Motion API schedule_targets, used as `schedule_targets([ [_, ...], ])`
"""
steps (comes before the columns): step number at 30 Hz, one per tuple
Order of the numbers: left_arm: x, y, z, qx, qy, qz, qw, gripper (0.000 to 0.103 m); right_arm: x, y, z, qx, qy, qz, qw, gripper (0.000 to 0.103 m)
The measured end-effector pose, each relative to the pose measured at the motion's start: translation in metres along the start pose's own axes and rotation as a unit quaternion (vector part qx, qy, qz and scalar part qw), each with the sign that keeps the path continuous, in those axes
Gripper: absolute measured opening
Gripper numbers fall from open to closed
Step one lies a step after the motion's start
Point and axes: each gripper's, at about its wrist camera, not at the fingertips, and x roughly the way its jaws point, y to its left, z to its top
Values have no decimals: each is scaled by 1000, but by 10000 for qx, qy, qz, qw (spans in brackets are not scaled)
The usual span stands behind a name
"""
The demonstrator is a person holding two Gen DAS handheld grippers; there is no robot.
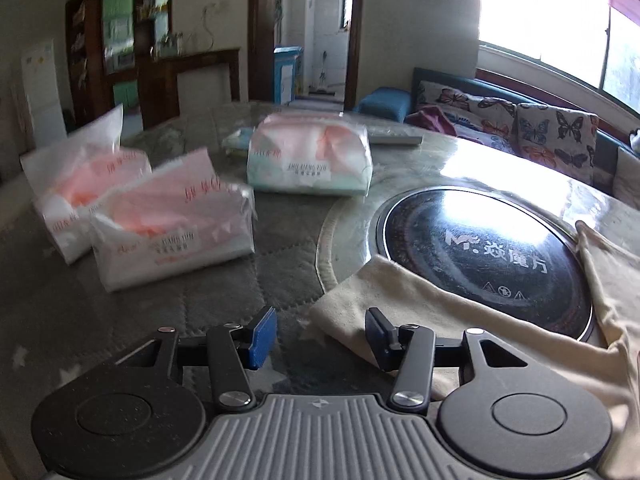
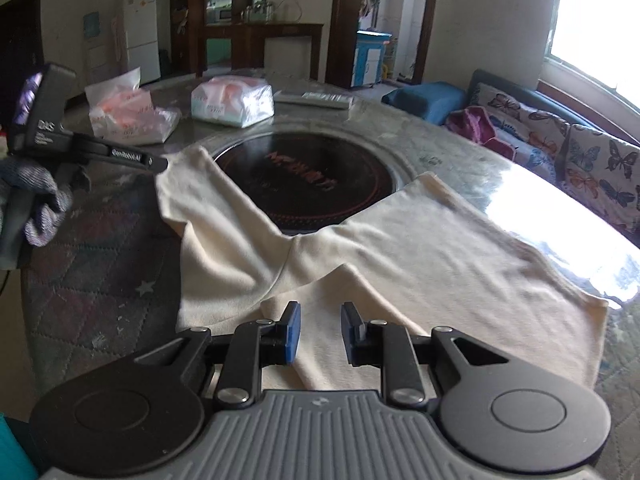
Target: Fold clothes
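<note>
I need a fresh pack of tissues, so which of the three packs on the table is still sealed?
The mint-green pack, farthest back by itself, looks closed on top. The two pink packs beside each other have torn-open tops.

A round table (image 2: 460, 152) with a glossy marbled top and a black circular glass hob (image 2: 304, 178) set in its centre carries a spread cream cotton garment (image 2: 400, 248), three plastic-wrapped tissue packs (image 1: 308, 156) and a grey quilted mat (image 2: 104, 248).

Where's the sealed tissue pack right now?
In the left wrist view the sealed tissue pack lies on the table's far side, left of the black hotplate, right of two opened packs.
</note>
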Motion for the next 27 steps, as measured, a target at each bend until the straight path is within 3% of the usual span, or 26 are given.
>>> schedule_targets([
  [2,0,1,0,-41,-59,-22,10000,44,-7,-4,-1,86,-63,-51,9999,21],
  [8,-2,-2,1,-76,-192,-191,9996,11,-24,-16,-8,354,-217,-224,9989,21],
  [11,-12,-9,5,-77,-304,-454,9985,6,-33,-23,-14,512,-300,-324,9977,21],
  [15,-38,-27,21,-193,-441,-1135,9924,5,-43,-32,-21,689,-393,-439,9959,21],
  [21,-88,-83,43,64,-700,-2308,9705,5,-60,-51,-39,1051,-544,-658,9908,21],
  [27,-128,-151,45,438,-657,-3384,9377,5,-78,-70,-59,1400,-674,-865,9841,22],
])
